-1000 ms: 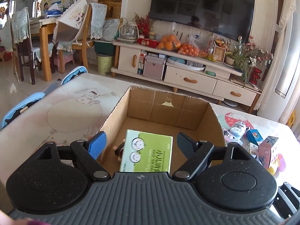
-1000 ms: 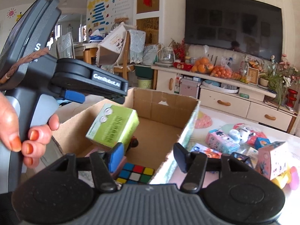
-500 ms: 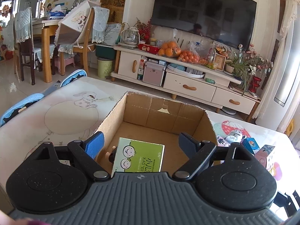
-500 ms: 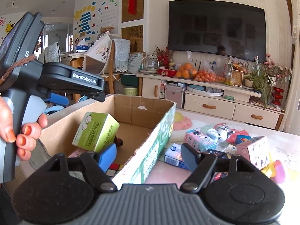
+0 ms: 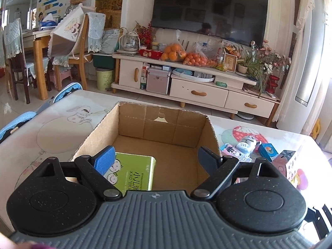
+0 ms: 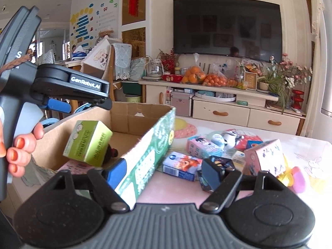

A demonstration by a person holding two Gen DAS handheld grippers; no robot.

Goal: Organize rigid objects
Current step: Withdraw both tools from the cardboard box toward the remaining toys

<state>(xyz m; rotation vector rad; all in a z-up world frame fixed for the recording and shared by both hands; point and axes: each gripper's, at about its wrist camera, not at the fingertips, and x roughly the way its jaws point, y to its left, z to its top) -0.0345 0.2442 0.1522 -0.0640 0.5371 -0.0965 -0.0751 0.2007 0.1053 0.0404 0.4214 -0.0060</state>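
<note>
We hold our left gripper [image 5: 156, 157] over the open cardboard box [image 5: 164, 124], its jaws spread wide and gripping nothing; one finger [image 5: 104, 159] wears a blue ribbed pad, the other is plain black plastic. Below them, inside the box at its near left corner, lies the green carton [image 5: 132, 173], a glossy rectangular pack printed with two round cartoon faces. From the right wrist view the same green carton [image 6: 87, 143] sits tilted, propped on something dark and on a pink flat thing under it.

The box is raw brown corrugated board inside, with torn top edges; its outer side wall [image 6: 149, 155] is printed green with white patterns.

Our right gripper [image 6: 166, 172] straddles that green wall, jaws apart and empty, having just been opening. Our left hand [image 6: 18, 151] wraps the grey handle of the other tool.

Beside the box, on the smooth pink table cover [image 6: 176, 188], small cartons lie scattered: a blue one [image 6: 180, 166], a pink one [image 6: 202, 146], a dark one just behind the right finger, and a taller pink one [image 6: 267, 157] standing upright.
</note>
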